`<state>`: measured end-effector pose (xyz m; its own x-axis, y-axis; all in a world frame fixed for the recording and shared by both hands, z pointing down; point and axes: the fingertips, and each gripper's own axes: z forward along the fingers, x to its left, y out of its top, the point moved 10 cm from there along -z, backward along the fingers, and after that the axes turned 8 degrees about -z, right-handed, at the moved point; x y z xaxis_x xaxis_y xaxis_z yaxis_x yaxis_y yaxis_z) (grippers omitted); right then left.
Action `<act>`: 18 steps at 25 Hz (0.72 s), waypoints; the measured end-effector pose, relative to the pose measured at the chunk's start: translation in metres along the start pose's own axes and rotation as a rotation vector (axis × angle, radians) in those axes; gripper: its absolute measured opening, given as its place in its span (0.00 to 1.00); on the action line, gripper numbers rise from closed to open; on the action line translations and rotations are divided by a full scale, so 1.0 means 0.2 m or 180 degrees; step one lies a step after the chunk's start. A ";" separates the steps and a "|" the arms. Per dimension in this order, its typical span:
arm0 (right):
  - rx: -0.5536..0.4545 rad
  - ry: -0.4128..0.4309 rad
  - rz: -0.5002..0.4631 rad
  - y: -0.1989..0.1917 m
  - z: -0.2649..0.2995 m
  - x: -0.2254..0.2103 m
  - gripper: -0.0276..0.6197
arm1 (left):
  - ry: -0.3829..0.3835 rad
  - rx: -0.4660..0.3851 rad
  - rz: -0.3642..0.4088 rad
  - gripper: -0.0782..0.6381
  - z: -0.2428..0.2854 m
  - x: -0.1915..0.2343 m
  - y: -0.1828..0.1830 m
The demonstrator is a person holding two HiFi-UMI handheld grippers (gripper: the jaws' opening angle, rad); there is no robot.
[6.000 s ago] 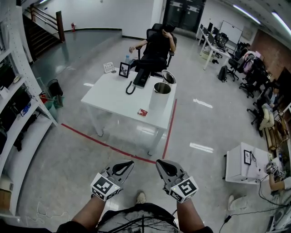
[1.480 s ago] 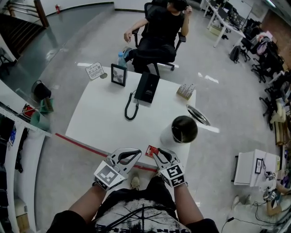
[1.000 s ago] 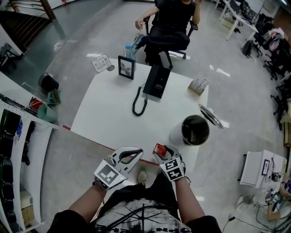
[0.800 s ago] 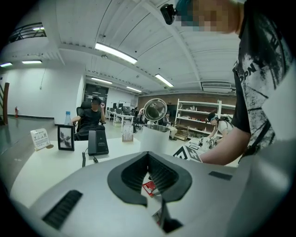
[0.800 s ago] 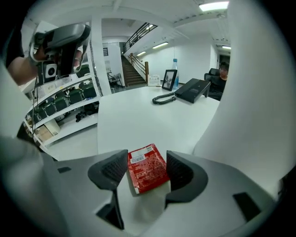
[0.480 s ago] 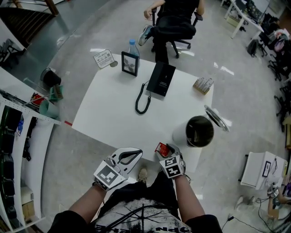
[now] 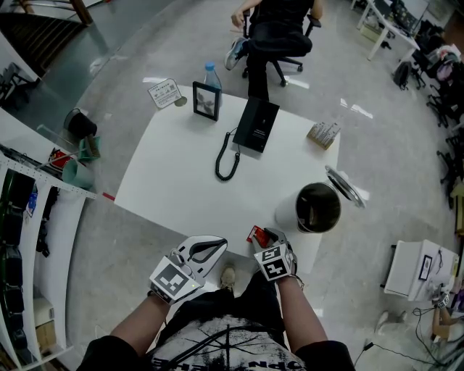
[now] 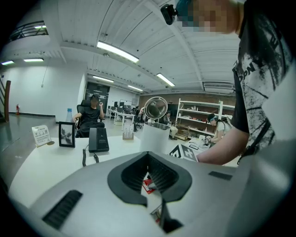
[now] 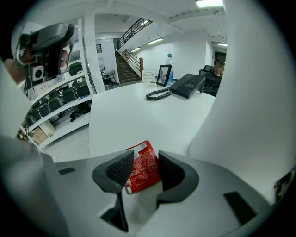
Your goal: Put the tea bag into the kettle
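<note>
Right hand-held gripper (image 7: 262, 235) is seen tipped steeply down at the near edge of the table (image 7: 181, 181). Its jaws have just been closing and stand parted, at about the width of the tea bag (image 7: 255, 234). That red packet is laid flat on the table top, between the two pads (image 9: 121, 170). Print on the packet is visible but too small to be read. No squeeze on the packet is noted, and it is not lifted.

Left hand-held gripper (image 7: 210, 245) is held just beside the right hand-held gripper, nearly level, over the table edge. Its jaw tips are brought together, and nothing is held between them.

Just right of the tea bag, the kettle (image 7: 285, 216) is stood upright, white-walled and dark inside. Its lid (image 7: 346, 187) is tipped open on the far side.

Further back, a black telephone (image 7: 255, 124) with a coiled cord is set near the table's middle. At the far edge a picture frame (image 7: 206, 101), a bottle (image 7: 212, 74) and a small card (image 7: 165, 93) are placed. Beyond the table, a person (image 7: 279, 22) is seated in a chair.
</note>
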<state>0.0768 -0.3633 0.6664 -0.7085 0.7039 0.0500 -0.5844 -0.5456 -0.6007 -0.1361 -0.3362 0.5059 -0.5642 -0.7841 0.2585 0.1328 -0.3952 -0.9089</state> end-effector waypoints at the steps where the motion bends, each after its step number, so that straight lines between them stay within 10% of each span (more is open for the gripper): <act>1: 0.0016 0.0002 -0.0025 0.00 0.00 0.00 0.30 | 0.0000 0.0001 0.0002 0.12 0.00 0.00 0.00; 7: 0.0066 -0.0043 -0.0201 0.01 0.00 0.04 0.11 | 0.0005 -0.0020 -0.0022 0.12 0.00 -0.01 -0.01; 18: -0.0022 0.0026 -0.0155 0.00 0.00 0.03 0.10 | 0.0041 -0.0020 -0.0014 0.12 -0.01 0.00 -0.01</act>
<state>0.0731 -0.3597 0.6679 -0.6761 0.7332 0.0727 -0.6153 -0.5075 -0.6032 -0.1371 -0.3346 0.5064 -0.5753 -0.7761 0.2583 0.1251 -0.3955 -0.9099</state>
